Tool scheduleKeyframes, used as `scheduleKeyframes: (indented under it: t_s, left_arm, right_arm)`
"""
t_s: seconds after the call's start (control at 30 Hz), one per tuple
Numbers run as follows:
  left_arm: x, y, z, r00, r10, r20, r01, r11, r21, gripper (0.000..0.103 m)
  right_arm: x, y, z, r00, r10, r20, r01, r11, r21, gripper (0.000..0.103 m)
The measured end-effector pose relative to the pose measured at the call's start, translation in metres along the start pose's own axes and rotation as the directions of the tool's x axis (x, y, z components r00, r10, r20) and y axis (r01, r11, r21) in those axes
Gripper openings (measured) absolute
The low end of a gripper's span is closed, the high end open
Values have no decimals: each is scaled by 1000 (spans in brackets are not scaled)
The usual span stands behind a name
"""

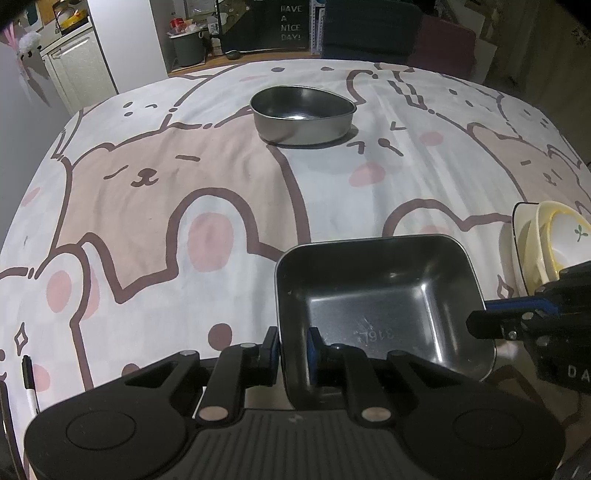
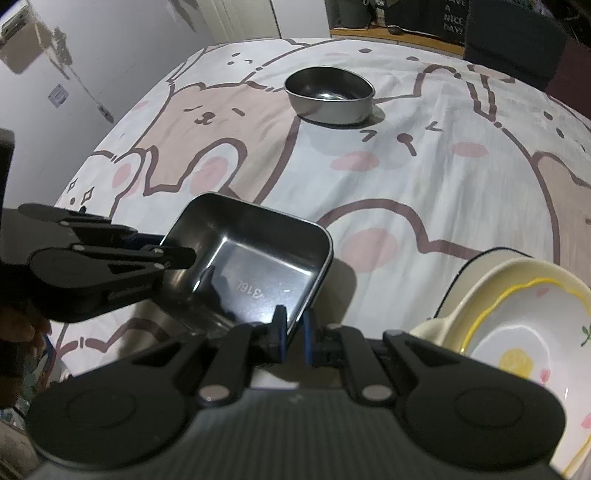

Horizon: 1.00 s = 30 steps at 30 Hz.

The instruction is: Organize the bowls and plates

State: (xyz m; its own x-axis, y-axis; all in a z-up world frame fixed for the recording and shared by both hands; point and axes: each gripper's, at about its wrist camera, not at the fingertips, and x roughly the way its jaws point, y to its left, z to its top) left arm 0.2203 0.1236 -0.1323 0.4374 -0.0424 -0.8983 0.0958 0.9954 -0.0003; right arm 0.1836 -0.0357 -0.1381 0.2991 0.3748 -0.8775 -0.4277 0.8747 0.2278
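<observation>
A square steel dish (image 1: pixel 380 295) (image 2: pixel 255 273) stamped "316L" is at the near edge of the table, held from two sides. My left gripper (image 1: pixel 293 347) is shut on its near left rim, one pad inside and one outside. It also shows in the right wrist view as the left gripper (image 2: pixel 181 251) at the dish's left wall. My right gripper (image 2: pixel 293 332) is shut on the near right rim, and in the left wrist view the right gripper (image 1: pixel 480 325) is at the dish's right side. A round steel bowl (image 1: pixel 303 114) (image 2: pixel 330 98) stands empty far across the table.
A stack of cream and yellow ceramic plates (image 1: pixel 546 240) (image 2: pixel 517 314) sits just right of the dish. The table wears a bear-print cloth (image 1: pixel 166 206). A marker pen (image 1: pixel 27 380) lies at the near left edge. Dark chairs (image 1: pixel 373 29) stand beyond the far side.
</observation>
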Motion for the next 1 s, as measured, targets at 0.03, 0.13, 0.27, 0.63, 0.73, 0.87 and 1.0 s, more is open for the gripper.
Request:
scheduleKeyframes:
  t_s: [0.03, 0.13, 0.27, 0.63, 0.73, 0.87, 1.0]
  left_arm:
    - [0, 0, 0, 1000, -2, -2, 2, 1000, 1, 16]
    - [1, 2, 0, 1000, -12, -9, 12, 1000, 1, 16]
    - [1, 2, 0, 1000, -19, -14, 19, 1000, 4, 16]
    - [1, 2, 0, 999, -32, -17, 32, 999, 5, 20]
    - [0, 1, 0, 999, -31, -15, 31, 999, 7, 22]
    - [-3, 0, 0, 999, -36, -9, 36, 999, 6, 26]
    - [-8, -1, 0, 999, -53, 6, 53, 999, 7, 39]
  right_arm:
    - [0, -1, 0, 1000, 1, -2, -1, 1000, 9, 11]
    - [1, -6, 1, 1000, 6, -4, -6, 999, 38, 11]
    - [4, -12, 1, 1000, 8, -18, -6, 996, 94, 12]
    - [5, -18, -1, 1000, 10, -18, -8, 992, 125, 22]
    - [4, -17, -1, 1000, 9, -12, -7, 992, 122, 22]
    - [1, -18, -1, 1000, 13, -1, -13, 992, 123, 22]
    - [-1, -18, -3, 1000, 19, 7, -20, 991, 129, 27]
